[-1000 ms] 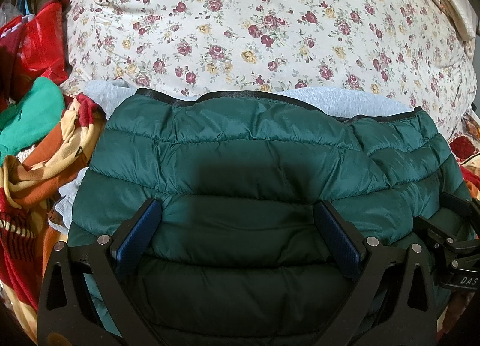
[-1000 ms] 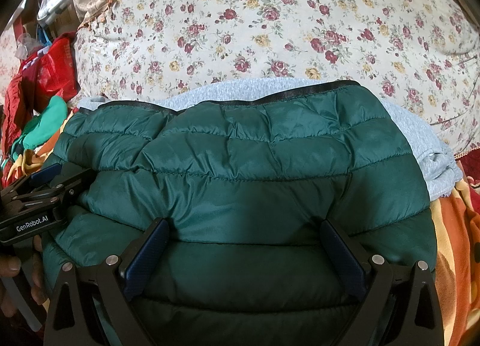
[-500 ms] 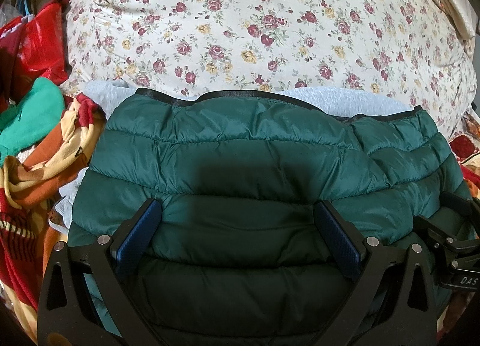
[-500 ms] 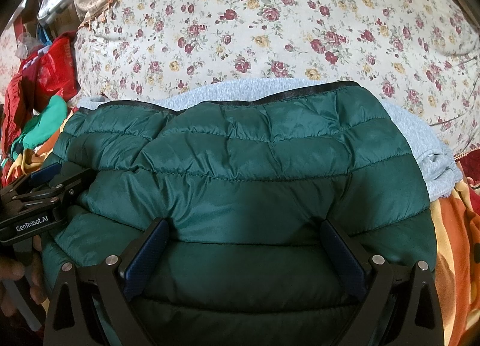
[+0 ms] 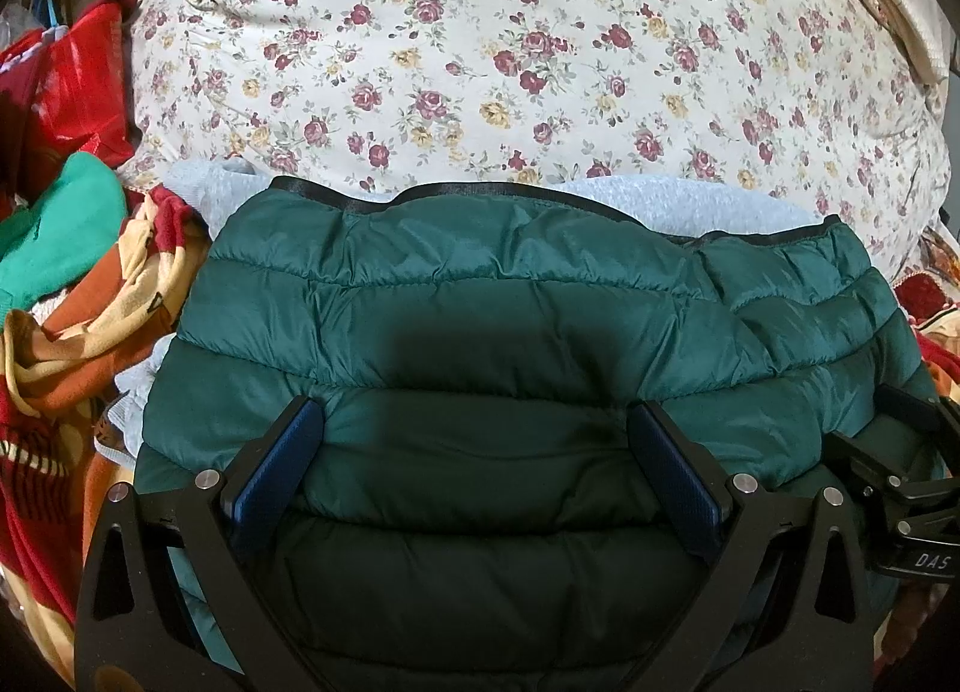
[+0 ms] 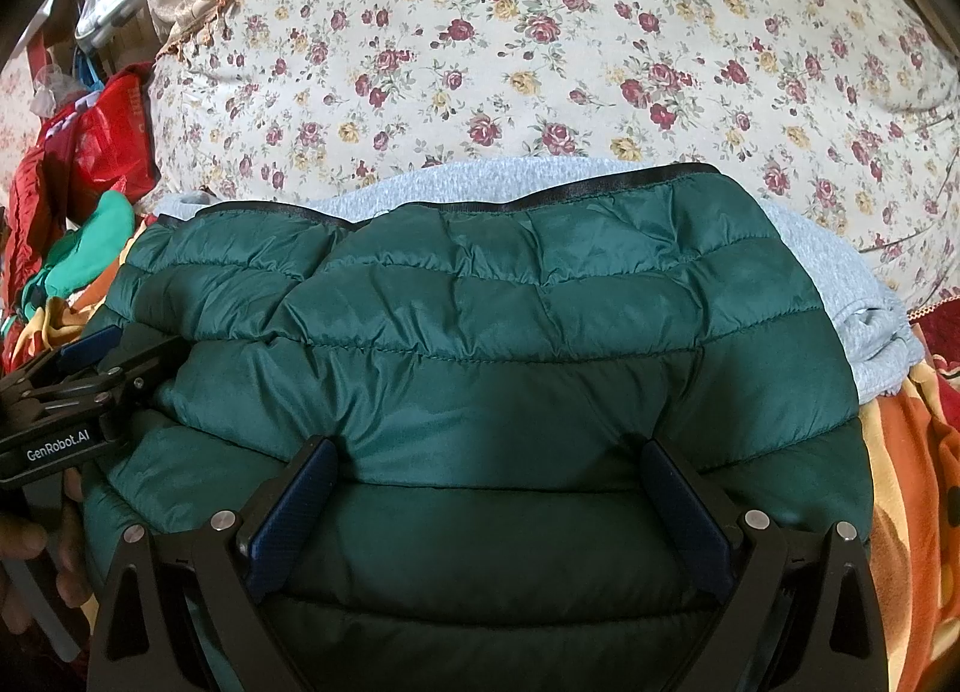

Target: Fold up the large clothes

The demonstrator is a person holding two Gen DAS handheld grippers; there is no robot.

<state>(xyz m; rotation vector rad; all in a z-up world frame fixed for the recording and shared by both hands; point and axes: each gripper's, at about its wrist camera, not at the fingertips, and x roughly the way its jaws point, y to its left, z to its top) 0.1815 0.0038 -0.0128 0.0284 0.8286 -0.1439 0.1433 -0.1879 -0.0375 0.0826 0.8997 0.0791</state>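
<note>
Nearest, the left tool (image 5: 474,458) and right tool (image 6: 486,494) rest side by side on a folded green jacket (image 6: 480,332), fingers spread apart, apparently pressing it flat. The jacket lies on a grey garment (image 6: 840,272), on a floral bed (image 5: 510,62) beyond.

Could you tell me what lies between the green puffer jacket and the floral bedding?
A light grey garment lies between the green puffer jacket and the floral bedding, clearest in the right wrist view.
</note>
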